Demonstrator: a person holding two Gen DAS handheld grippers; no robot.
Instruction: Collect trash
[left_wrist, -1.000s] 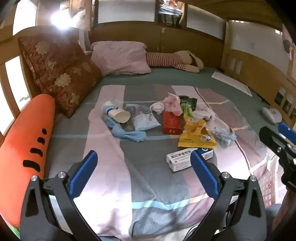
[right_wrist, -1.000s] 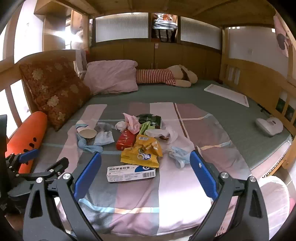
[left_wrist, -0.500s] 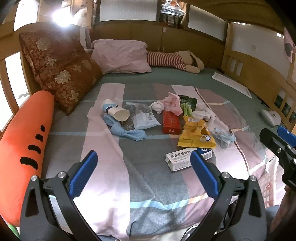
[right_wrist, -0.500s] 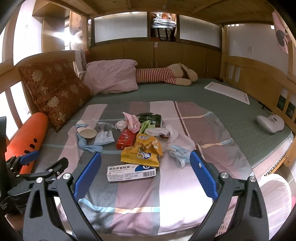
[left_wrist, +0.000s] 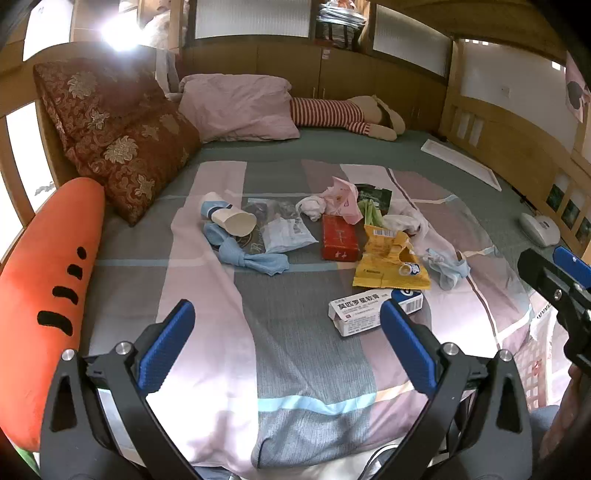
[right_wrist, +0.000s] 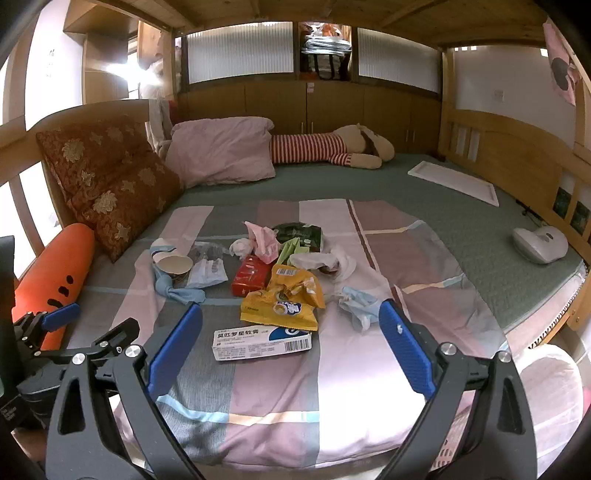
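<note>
2 sets of tongs hang over the near edge of the bed (right_wrist: 480, 236), both spread wide and holding nothing; since a second ago they have only drifted a little closer, so collecting has not begun. From the left edge of the striped blanket (right_wrist: 362, 369) lies a paper cup (right_wrist: 176, 264) on a blue cloth (right_wrist: 177, 291), then a clear plastic bag (right_wrist: 207, 273), a red box (right_wrist: 251, 275), a yellow snack bag (right_wrist: 291, 295) and a crumpled blue mask (right_wrist: 358, 302). Nearest the left gripper (left_wrist: 288, 339) and right gripper (right_wrist: 291, 343) sits the white ointment box (right_wrist: 262, 341), likely the first pick.
</note>
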